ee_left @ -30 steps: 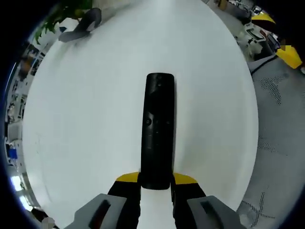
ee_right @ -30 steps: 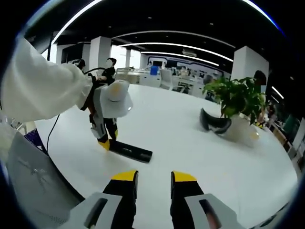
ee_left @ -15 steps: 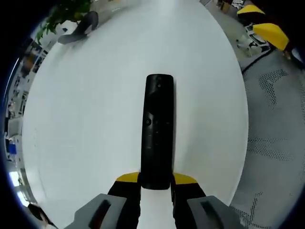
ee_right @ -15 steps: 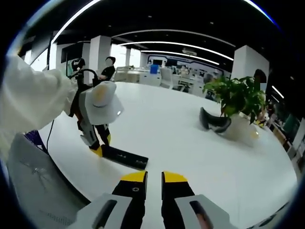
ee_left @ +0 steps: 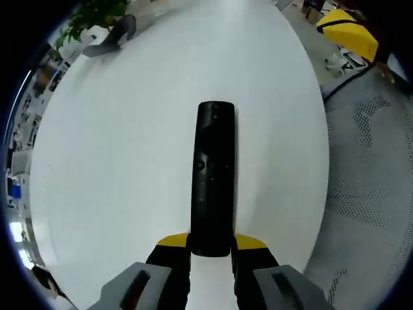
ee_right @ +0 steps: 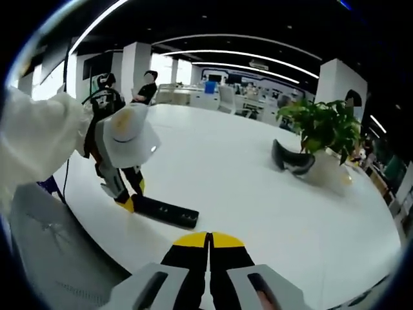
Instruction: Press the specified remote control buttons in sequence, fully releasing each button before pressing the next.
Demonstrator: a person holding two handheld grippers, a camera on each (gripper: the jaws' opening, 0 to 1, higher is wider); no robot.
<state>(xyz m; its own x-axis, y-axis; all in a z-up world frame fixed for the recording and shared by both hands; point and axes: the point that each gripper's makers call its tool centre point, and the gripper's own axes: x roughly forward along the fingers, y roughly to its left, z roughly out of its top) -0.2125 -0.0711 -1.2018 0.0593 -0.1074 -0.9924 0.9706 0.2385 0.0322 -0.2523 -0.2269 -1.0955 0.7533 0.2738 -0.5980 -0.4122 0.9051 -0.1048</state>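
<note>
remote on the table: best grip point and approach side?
Grip the remote by its narrow near end, jaws across the width, coming in along its long axis from the table edge. It lies flat, long and slim, so that leaves the buttons clear. The left gripper is clamped there now.

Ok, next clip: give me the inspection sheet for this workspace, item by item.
Surface: white table, bare around the remote.
Job's things: black remote lying flat, its near end between the left gripper's jaws.
Clutter: dark curved object beside a potted plant at the far side.
Grippers: left gripper shut on the remote; right gripper shut, empty, held above the table.
Cables: dark cable hanging by the sleeve.
Surroundings: open office with pillars, ceiling light strips, grey mesh chair at the table edge.
</note>
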